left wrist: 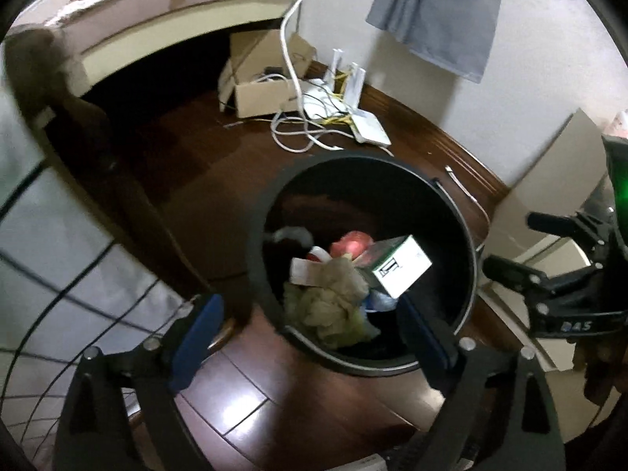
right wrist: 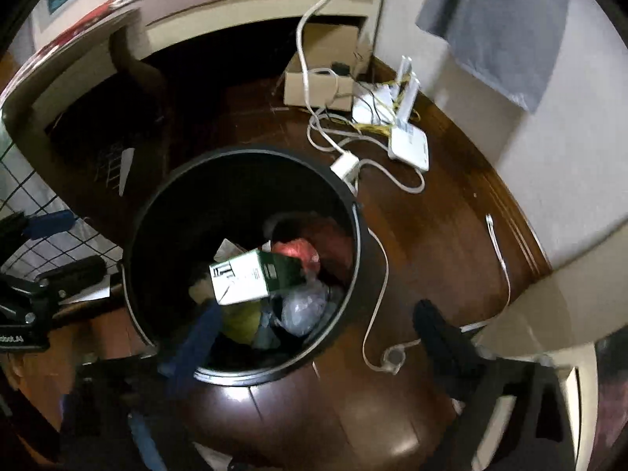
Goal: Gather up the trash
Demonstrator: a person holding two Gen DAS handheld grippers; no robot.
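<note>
Hovering spread and empty over the black bin point(left wrist: 467, 259), the left gripper point(left wrist: 310, 325) and right gripper point(right wrist: 314, 322) both have the green-and-white carton point(left wrist: 396, 271) lying slantwise just ahead.

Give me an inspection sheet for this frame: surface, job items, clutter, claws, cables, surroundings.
Surface: dark wooden floor.
Job's things: black trash bin holds a green-white carton, crumpled paper, a red wrapper.
Clutter: open cardboard box, white router.
Claws: left claw open, empty; right claw open, empty; both above the bin.
Cables: white cords tangled by the router.
Surroundings: bed, grey cloth on wall.
</note>
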